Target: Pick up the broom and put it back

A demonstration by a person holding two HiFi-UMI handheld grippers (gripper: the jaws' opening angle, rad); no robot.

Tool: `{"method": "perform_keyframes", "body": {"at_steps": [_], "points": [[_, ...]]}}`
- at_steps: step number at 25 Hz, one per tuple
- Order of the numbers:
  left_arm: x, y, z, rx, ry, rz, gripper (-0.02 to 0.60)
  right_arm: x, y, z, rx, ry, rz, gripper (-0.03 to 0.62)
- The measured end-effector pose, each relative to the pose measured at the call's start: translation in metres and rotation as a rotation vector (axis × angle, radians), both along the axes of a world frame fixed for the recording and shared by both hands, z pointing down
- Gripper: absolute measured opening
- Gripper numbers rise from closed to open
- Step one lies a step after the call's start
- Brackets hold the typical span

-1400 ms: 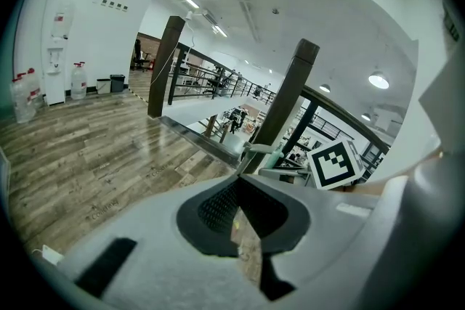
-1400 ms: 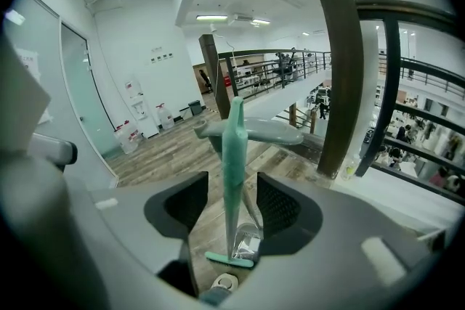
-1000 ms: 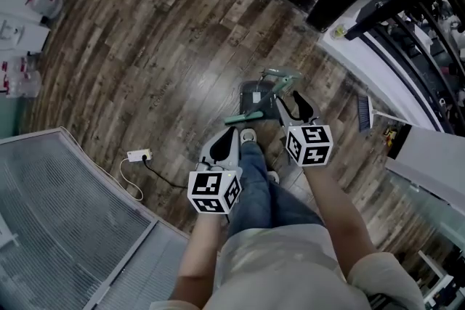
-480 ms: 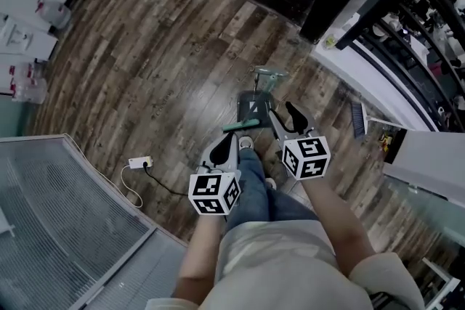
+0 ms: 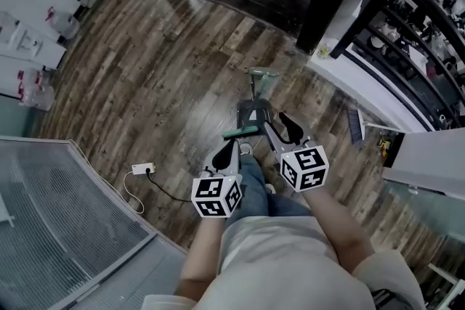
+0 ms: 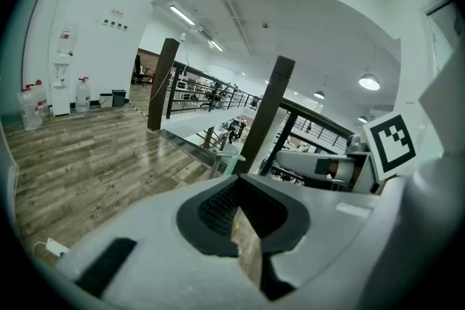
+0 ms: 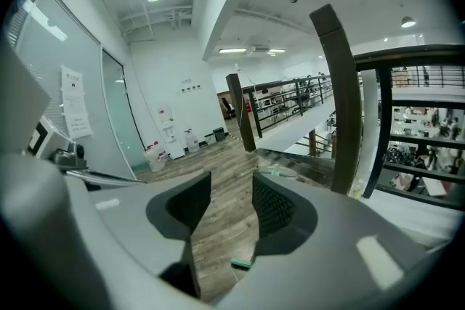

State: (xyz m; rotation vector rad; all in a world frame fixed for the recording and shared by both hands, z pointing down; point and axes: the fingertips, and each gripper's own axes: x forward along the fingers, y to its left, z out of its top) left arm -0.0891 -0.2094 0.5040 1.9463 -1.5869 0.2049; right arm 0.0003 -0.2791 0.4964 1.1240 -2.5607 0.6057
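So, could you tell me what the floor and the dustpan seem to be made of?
Floor: wood-look planks, brown, semi-gloss; grain, seams and a light sheen show. Real wood or laminate, I cannot tell. Dustpan: probably dark grey plastic, matte; too small to be sure.

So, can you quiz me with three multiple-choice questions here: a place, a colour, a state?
1. Where is the white power strip? A on the wood floor; B on a shelf; C on a chair.
2. What colour is the short bar beside the dark dustpan? A red; B green; C yellow.
3. What does the right gripper hold? A a broom; B a cable; C nothing.
Answers: A, it lies on the planks; B, it shows green; C, its closing jaws have only floor between them.
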Motion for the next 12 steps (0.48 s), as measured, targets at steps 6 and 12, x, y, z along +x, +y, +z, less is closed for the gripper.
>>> {"method": "perform_keyframes", "body": {"at_steps": [6, 12], "points": [[0.016, 0.022, -0.013, 0.011, -0.018, 0.005, 0.003, 0.01, 0.031, -0.021, 0.014, -0.017, -0.034, 0.161], [0.032, 0.044, -0.027, 0.027, -0.024, 0.008, 0.003, 0.021, 0.06, -0.042, 0.038, -0.026, -0.062, 0.104]]}}
